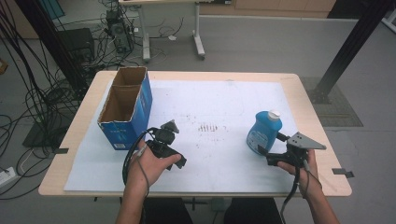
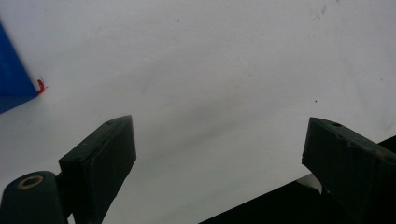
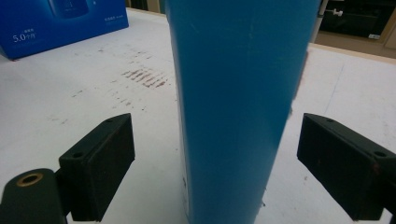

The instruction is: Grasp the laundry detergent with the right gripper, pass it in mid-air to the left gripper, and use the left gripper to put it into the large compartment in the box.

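Note:
A blue bottle (image 1: 264, 129) with a white cap stands upright on the white mat (image 1: 210, 102), right of the middle. My right gripper (image 1: 272, 145) reaches it from the near right. In the right gripper view the bottle (image 3: 233, 93) rises between the two jaws of the right gripper (image 3: 215, 140), with a gap on each side, so that gripper is open. My left gripper (image 1: 167, 131) hovers over the mat just right of the box. The left gripper (image 2: 217, 140) is open, with bare mat between its jaws.
An open blue cardboard box (image 1: 126, 107) stands at the left of the mat; its corner (image 2: 11, 79) and printed side (image 3: 56, 18) show in the gripper views. Brown marks (image 1: 208, 127) stain the mat's middle. The wooden table (image 1: 308, 107) ends close to the right of the bottle.

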{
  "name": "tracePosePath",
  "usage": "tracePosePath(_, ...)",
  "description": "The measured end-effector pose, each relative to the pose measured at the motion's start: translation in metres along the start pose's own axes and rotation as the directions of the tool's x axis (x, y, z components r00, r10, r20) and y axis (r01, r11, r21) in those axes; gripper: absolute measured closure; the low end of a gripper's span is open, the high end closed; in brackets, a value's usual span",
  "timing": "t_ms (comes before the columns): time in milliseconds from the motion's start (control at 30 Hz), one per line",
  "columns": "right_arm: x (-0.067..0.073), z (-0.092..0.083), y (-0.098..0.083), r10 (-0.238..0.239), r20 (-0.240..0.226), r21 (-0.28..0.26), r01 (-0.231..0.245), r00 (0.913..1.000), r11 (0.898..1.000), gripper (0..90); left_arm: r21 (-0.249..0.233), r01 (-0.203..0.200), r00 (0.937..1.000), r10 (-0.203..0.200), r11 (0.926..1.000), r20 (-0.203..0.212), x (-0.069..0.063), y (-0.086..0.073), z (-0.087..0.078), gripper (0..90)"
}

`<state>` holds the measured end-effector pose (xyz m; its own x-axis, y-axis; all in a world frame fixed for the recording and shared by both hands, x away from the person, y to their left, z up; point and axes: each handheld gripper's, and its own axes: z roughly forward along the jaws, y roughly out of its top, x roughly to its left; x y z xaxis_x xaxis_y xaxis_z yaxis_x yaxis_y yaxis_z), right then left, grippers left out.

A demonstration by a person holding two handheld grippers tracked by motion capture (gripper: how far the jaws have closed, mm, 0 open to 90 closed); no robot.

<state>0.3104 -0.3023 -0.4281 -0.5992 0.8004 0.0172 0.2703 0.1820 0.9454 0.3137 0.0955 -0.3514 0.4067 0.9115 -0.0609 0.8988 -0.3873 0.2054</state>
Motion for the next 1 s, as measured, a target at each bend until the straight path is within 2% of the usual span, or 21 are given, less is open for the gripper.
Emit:
tracePosePath(400, 0.001, 0.016, 0.003, -0.009, 0.005, -0.008, 0.009, 0.9999, 1.0, 10.7, 0.01, 0.009, 1.0, -0.009, 0.9999, 0.0, 0.004, -0.001, 0.002, 10.1)
tracePosePath(1000, -0.001, 0.032, 0.003, 0.006, 0.019, -0.025, -0.005, 0.9998, 1.0, 10.9, 0.018, 0.007, 1.0, -0.007, 0.9998, 0.003, 0.006, 0.0, 0.004, 10.2)
